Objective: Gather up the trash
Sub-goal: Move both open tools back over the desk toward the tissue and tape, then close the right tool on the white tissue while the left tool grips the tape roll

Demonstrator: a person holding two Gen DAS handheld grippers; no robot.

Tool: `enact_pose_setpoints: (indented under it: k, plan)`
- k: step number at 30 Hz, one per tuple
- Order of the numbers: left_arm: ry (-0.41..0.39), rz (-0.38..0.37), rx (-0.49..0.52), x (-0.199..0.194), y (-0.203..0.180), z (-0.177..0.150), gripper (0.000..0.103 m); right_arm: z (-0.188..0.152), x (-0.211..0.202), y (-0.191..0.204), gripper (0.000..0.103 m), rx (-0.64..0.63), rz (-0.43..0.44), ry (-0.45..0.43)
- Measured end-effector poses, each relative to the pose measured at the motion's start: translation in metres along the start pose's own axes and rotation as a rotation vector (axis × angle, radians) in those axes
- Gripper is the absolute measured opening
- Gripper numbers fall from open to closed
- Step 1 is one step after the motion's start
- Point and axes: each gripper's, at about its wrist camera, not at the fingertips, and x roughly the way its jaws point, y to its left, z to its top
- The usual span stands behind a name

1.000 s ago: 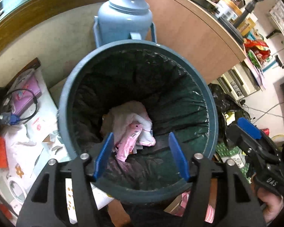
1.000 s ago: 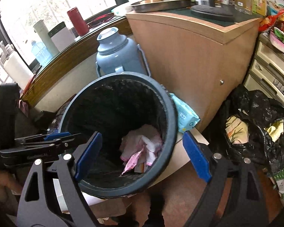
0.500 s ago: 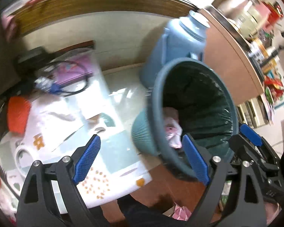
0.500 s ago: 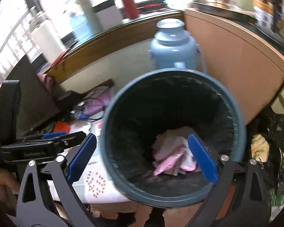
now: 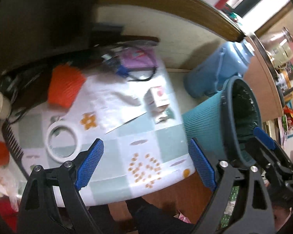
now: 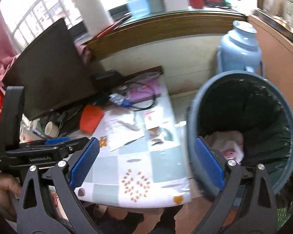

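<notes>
Left tool (image 5: 146, 165): we hold it spread wide, gripping nothing, above the tabletop (image 5: 111, 167). Right tool (image 6: 146, 163): likewise spread, gripping nothing. Trash bin (image 6: 242, 128): beyond our right tool's right finger, pink-white trash (image 6: 228, 144) in its bottom. Small carton (image 5: 159, 97): on the tabletop ahead of our left tool, near the far right edge.

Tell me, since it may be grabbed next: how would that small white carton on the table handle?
The small white carton looks like thin card, so probably light and crushable. It seems to stand upright, so a sideways nudge would likely tip it.
</notes>
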Motion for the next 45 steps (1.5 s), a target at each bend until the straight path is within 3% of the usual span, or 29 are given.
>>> enact_pose_setpoints:
  k: [12,19,25,32,38,45]
  plan:
    - [0.067,-0.002,-0.071,0.007,0.096,-0.013,0.086,-0.007,0.029,0.07,0.096,-0.032,-0.044,0.055]
    - [0.138,0.001,-0.074,0.037,0.129,-0.022,0.086,-0.008,0.064,0.092,0.096,-0.072,-0.071,0.108]
    - [0.174,0.017,-0.125,0.075,0.14,-0.029,0.085,-0.005,0.117,0.093,0.096,-0.17,-0.028,0.207]
    - [0.186,0.099,-0.251,0.11,0.146,-0.029,0.084,0.006,0.179,0.084,0.096,-0.284,0.023,0.301]
    - [0.199,0.168,-0.329,0.13,0.145,-0.027,0.07,0.015,0.218,0.081,0.096,-0.359,0.067,0.341]
    - [0.18,0.214,-0.409,0.141,0.151,-0.025,0.067,0.017,0.249,0.079,0.096,-0.407,0.086,0.374]
